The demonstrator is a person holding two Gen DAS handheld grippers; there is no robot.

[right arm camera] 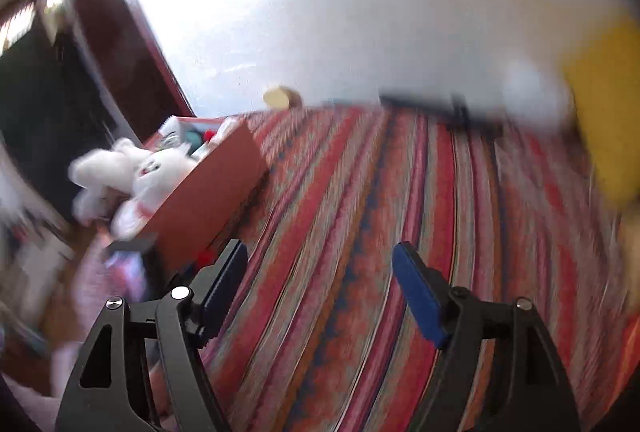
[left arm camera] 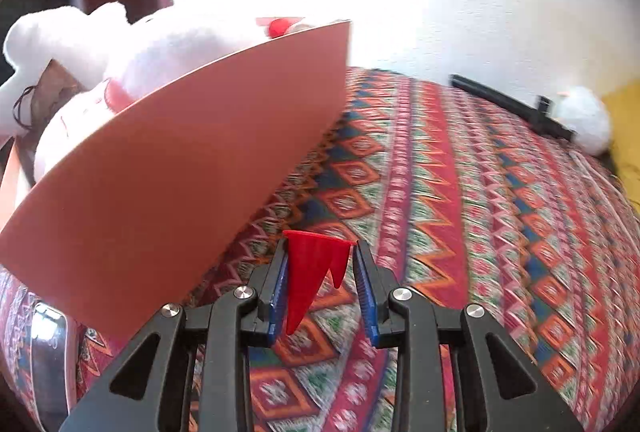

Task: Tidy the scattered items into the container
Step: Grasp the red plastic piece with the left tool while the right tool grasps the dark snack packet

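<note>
My left gripper (left arm camera: 320, 252) is shut on a small red plastic cone-shaped piece (left arm camera: 310, 272), held above the patterned bedspread (left arm camera: 460, 212). Just to its left stands the orange-brown cardboard box (left arm camera: 180, 172), with a white plush rabbit (left arm camera: 100, 48) lying in its top. My right gripper (right arm camera: 320, 272) is open and empty above the bedspread (right arm camera: 380, 232). In the blurred right wrist view the box (right arm camera: 208, 200) and the plush rabbit (right arm camera: 136, 172) are to the left.
A black bar-shaped object (left arm camera: 512, 104) and a white fluffy thing (left arm camera: 588, 120) lie at the far edge by the white wall. A yellow surface (left arm camera: 624, 128) is at the far right. A shiny phone-like object (left arm camera: 48, 344) lies at lower left.
</note>
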